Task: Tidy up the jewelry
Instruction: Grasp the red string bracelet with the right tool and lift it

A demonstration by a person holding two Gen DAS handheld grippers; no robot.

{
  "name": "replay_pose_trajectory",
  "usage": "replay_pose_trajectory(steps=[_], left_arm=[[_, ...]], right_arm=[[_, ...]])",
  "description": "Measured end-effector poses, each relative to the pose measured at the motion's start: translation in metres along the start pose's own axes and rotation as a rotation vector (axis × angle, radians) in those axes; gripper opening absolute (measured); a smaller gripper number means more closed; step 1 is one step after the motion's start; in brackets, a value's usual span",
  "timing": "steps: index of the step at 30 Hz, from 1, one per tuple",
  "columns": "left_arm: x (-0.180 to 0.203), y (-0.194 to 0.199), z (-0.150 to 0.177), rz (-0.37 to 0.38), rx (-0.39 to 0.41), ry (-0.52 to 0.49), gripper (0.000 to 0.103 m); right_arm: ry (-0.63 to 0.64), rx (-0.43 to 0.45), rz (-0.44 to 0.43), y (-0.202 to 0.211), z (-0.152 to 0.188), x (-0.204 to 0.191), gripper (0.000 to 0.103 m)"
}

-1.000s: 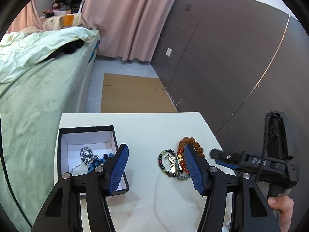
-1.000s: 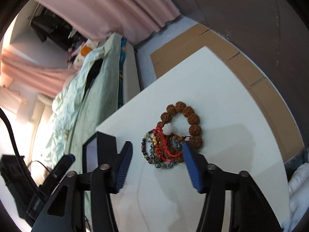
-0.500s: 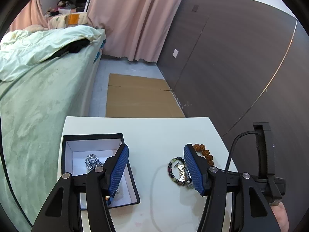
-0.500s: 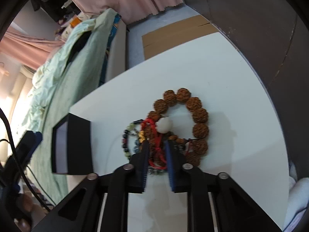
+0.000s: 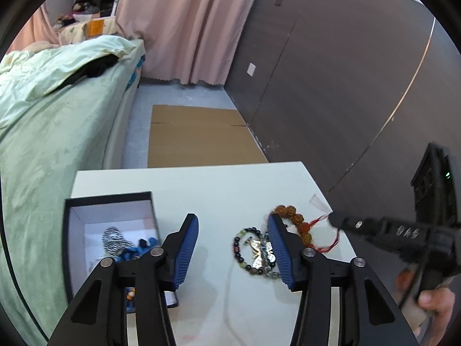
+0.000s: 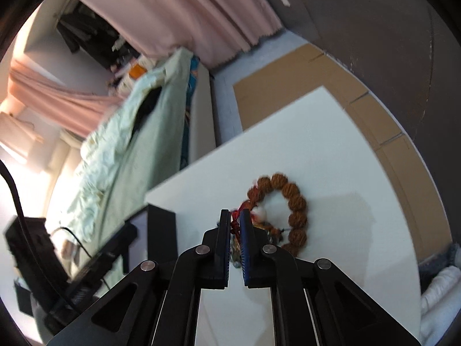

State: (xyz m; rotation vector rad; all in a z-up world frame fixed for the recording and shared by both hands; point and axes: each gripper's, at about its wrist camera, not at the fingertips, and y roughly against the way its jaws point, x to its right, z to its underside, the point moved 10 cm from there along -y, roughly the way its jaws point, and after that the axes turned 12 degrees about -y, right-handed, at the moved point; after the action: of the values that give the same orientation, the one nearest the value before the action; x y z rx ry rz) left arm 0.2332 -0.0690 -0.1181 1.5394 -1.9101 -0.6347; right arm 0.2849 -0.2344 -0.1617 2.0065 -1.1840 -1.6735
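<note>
Blue-padded fingers of the left gripper (image 5: 232, 248) stand wide apart over the white table (image 5: 207, 190), holding nothing. Between and just beyond them lies a dark beaded bracelet (image 5: 240, 249) with a silver charm, touching the brown bead bracelet (image 6: 291, 201) at the table's right side, close to that edge. The right gripper (image 6: 235, 216) has its fingers drawn almost together on a red cord bracelet (image 6: 234, 220), whose strands show in the narrow gap between the pads; in the left wrist view the cord (image 5: 328, 236) trails from the gripper tip near the right rim. To the left, the black jewelry box (image 5: 86, 204) sits open at the table's left edge, a silver chain (image 5: 115, 240) and blue pieces (image 5: 135, 252) inside. Bare tabletop stretches from the jewelry to the far edge. Beyond it lie flattened cardboard (image 5: 198, 135) on the floor, a green-covered bed (image 5: 54, 127) at left, dark wall panels (image 5: 331, 80) at right, and a pink curtain (image 5: 190, 23) farthest back.
</note>
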Motion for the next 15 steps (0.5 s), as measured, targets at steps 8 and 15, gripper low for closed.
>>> replay_pose_trajectory(steps=[8,15], left_arm=[[0.028,-0.024,0.010,0.025,-0.052,-0.058,0.050],[0.043,-0.055,0.035,0.002,-0.154,-0.120,0.035]], right_arm=[[-0.094,0.046,-0.017,0.009,-0.020,0.013,0.008],[-0.125,0.050,-0.022,0.011,-0.030,0.018,0.008]])
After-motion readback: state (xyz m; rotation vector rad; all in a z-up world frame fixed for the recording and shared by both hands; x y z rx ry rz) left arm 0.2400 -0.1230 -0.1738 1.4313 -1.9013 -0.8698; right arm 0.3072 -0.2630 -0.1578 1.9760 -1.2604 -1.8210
